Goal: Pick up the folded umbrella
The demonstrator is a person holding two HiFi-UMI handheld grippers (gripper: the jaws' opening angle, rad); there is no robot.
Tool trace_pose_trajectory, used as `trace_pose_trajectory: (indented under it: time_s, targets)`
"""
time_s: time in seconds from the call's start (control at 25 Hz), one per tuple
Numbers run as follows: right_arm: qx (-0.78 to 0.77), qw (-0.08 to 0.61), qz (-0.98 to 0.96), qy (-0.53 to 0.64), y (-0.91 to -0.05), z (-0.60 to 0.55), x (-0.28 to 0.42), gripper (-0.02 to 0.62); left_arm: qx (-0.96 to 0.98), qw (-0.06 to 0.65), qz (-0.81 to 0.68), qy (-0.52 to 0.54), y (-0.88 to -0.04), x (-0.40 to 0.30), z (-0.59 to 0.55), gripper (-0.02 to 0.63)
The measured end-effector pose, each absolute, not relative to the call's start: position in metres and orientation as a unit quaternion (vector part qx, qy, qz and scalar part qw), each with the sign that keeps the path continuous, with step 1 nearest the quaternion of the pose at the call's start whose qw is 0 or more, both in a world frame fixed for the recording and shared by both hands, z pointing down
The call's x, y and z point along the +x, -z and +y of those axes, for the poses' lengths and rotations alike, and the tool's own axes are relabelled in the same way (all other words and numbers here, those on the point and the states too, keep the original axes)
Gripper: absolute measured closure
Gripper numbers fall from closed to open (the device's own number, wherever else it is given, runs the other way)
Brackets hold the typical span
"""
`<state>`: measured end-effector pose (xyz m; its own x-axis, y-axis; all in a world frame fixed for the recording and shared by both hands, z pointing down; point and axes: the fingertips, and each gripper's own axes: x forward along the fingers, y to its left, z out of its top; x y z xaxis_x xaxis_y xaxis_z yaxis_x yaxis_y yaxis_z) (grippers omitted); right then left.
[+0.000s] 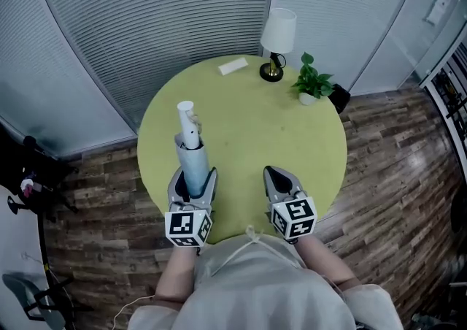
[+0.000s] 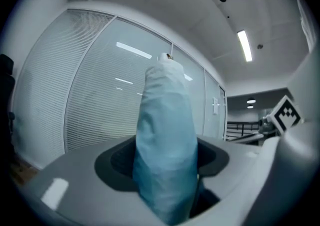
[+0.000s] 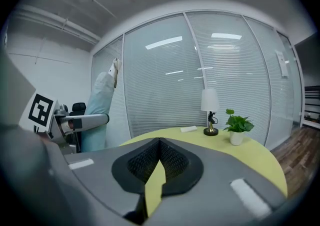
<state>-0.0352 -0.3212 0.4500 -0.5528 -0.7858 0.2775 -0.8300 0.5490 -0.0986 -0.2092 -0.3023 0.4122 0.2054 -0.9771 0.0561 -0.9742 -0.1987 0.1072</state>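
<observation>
The folded umbrella (image 1: 193,155) is a light blue sleeve with a white handle end on top. It stands upright over the near left part of the round yellow-green table (image 1: 292,131). My left gripper (image 1: 193,177) is shut on its lower part. In the left gripper view the umbrella (image 2: 165,135) rises between the dark pads (image 2: 120,160) and fills the gap. My right gripper (image 1: 278,178) hovers over the table's near edge, shut and empty. In the right gripper view its pads (image 3: 145,162) meet at the tip, and the umbrella (image 3: 102,102) shows at the left in the left gripper (image 3: 82,120).
At the table's far side stand a white-shaded lamp (image 1: 278,36), a small potted plant (image 1: 312,82) and a flat white card (image 1: 233,66). Slatted blinds curve behind the table. Wood floor surrounds it, with dark office gear at the left.
</observation>
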Motion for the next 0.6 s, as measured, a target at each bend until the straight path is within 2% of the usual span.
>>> trace_pose_trajectory:
  time_s: [0.6]
  targets:
    - [0.441,0.104,-0.888,-0.078,-0.433,-0.321,-0.04,0.597,0.77,0.064,-0.635,0.012,-0.402,-0.201,-0.296,0.31]
